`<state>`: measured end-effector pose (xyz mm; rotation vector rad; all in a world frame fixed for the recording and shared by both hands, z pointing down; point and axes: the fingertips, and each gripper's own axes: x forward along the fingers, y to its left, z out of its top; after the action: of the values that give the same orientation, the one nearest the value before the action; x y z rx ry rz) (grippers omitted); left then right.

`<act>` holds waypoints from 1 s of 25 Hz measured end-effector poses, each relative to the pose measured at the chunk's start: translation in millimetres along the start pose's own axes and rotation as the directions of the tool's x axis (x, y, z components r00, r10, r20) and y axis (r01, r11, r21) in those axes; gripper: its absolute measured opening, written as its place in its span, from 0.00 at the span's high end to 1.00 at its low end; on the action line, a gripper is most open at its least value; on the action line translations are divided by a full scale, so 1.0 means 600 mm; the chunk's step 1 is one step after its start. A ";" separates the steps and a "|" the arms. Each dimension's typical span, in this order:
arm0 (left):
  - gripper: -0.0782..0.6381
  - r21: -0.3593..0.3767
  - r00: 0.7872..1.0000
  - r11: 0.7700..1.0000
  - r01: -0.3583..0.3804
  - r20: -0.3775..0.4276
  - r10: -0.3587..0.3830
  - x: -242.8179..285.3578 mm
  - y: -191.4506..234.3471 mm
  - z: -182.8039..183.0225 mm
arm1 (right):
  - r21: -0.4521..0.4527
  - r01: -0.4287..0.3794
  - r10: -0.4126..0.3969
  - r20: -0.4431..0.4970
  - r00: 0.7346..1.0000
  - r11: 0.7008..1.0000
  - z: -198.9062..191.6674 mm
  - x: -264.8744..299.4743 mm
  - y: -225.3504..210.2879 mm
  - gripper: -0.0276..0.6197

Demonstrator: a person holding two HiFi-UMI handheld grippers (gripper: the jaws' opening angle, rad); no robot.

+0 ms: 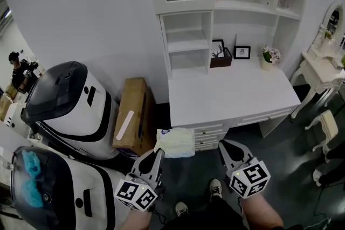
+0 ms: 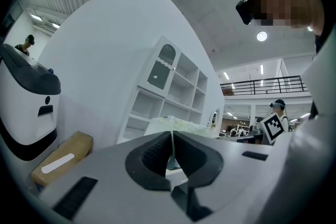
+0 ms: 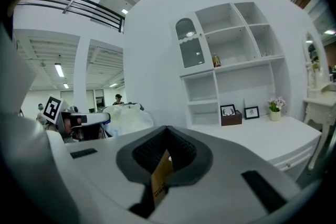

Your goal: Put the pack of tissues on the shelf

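My left gripper (image 1: 158,154) has its jaws closed on the thin edge of the one pack of tissues (image 1: 175,143). In the left gripper view the wrapper's seam is pinched between them and the pack bulges beyond the tips. The pack hangs in the air in front of the counter (image 1: 232,97), by its drawers, and is not on any shelf. My right gripper (image 1: 225,144) carries nothing that I can see in the head view. Its jaws meet at the tips, and its own view shows a single tan strip (image 3: 159,178) in the gap behind them. On the counter I count two framed pictures (image 1: 242,52) and one pot of flowers (image 1: 268,56). One white shelf unit (image 1: 186,40) stands at the counter's back. Left of the counter lies one cardboard box (image 1: 135,116), and beside it are two white-and-black machines (image 1: 70,110).
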<state>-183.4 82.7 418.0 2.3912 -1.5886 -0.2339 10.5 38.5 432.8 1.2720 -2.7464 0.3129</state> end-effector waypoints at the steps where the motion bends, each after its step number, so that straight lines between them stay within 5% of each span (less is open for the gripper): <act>1: 0.88 -0.001 1.000 1.000 -0.003 0.000 0.003 0.005 -0.002 -0.002 | 0.000 -0.002 0.002 -0.001 1.000 1.000 0.000 0.001 -0.007 0.95; 25: 0.88 0.025 0.996 0.996 -0.084 0.024 0.083 0.120 -0.058 -0.003 | 0.018 -0.090 0.090 0.011 0.996 0.996 0.026 0.039 -0.145 0.95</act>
<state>-124.1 29.6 409.9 2.3429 -1.7081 -0.2257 61.6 -36.9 434.2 1.1597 -2.8207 0.3411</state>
